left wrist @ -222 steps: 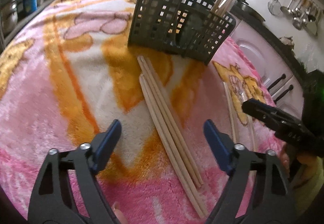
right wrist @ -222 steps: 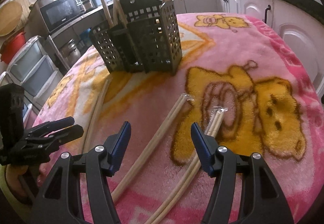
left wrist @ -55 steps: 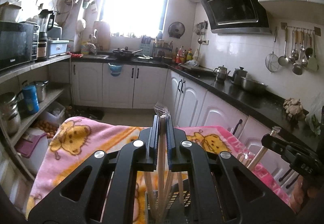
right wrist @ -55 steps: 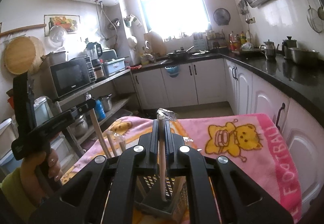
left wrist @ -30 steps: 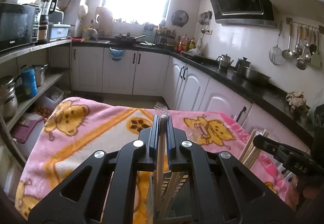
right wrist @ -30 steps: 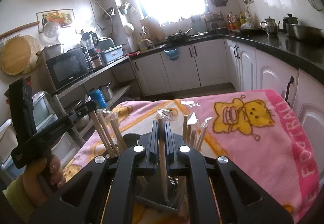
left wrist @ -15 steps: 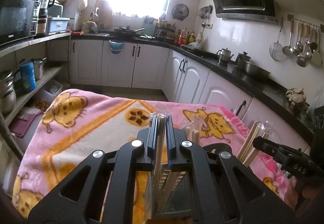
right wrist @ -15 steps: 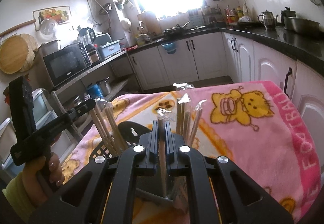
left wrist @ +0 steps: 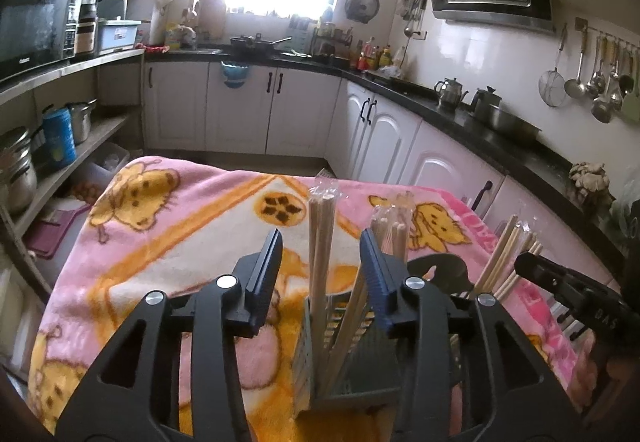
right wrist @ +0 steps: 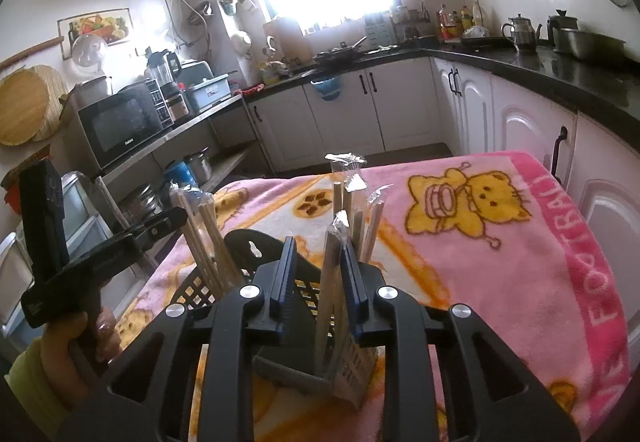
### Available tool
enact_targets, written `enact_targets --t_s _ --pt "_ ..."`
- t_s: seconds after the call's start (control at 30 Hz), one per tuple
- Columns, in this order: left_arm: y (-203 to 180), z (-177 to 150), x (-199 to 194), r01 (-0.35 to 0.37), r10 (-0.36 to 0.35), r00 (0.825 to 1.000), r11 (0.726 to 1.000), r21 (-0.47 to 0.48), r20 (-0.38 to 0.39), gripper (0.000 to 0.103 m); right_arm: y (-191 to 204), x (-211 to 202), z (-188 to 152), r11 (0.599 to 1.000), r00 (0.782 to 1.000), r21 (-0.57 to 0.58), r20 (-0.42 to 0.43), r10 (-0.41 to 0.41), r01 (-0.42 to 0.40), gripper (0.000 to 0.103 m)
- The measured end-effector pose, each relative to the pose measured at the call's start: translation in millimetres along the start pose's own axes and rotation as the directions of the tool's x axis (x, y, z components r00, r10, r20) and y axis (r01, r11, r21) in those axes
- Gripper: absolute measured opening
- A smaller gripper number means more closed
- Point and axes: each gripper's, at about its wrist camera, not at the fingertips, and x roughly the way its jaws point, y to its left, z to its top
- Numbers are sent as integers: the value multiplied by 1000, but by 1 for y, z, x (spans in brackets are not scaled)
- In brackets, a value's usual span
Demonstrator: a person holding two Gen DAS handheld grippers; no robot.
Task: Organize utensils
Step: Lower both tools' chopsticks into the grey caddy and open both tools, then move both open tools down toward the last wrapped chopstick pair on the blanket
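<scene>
Jaws of the left gripper (left wrist: 320, 270) spread wide either side of a plastic-wrapped pair of pale wooden chopsticks (left wrist: 320, 238), touching neither stick. Parted too on the right gripper (right wrist: 318, 272), a wrapped chopstick bundle (right wrist: 330, 274) rising loose between the blue pads. Both sets standing upright in the dark slotted plastic utensil caddy (right wrist: 208, 288), parked on the pink cartoon-print blanket (right wrist: 500, 242).
</scene>
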Motion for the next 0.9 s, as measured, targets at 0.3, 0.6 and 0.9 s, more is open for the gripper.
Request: enact_targets --t_s 0.3,0.6,0.9 --pt "3 -5 -17 -7 7 1000 1000 -13 -7 53 3 -9 0 1000 1000 -15 19 -20 20 33" --pt "-3 -14 -43 -11 11 1000 1000 -11 7 80 4 -26 -1 999 999 -14 32 -29 30 38" --pt "-13 -34 -70 -16 15 1000 1000 8 10 92 5 -48 -14 999 999 -8 33 -30 31 51"
